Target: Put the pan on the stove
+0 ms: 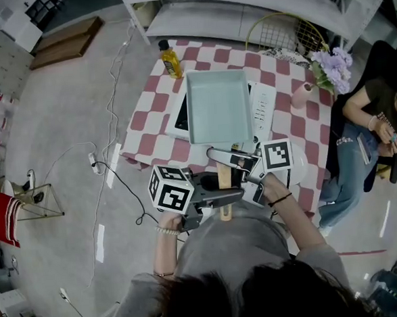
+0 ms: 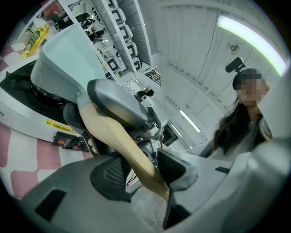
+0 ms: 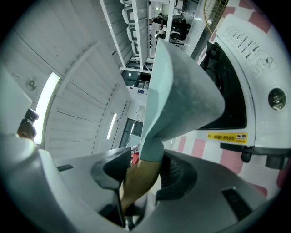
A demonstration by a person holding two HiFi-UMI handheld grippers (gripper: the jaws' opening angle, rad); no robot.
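Note:
A square pale teal pan (image 1: 216, 106) lies over the white stove (image 1: 263, 110) on the checked table (image 1: 152, 120). I cannot tell whether its base touches the black cooktop (image 2: 18, 84). Its wooden handle (image 1: 223, 178) points back at me. My left gripper (image 1: 223, 199) comes in from the left and is shut on the handle's end (image 2: 132, 157). My right gripper (image 1: 227, 164) comes in from the right and is shut on the handle (image 3: 136, 182) closer to the pan (image 3: 182, 100). In the left gripper view the pan (image 2: 68, 59) rises ahead, above the stove's front (image 2: 22, 116).
A yellow oil bottle (image 1: 170, 59) stands at the table's far left corner. Purple flowers in a pink vase (image 1: 329, 71) and a wire basket (image 1: 284, 32) are at the far right. A person (image 1: 372, 125) sits at the right. Cables and a power strip (image 1: 96, 161) lie on the floor.

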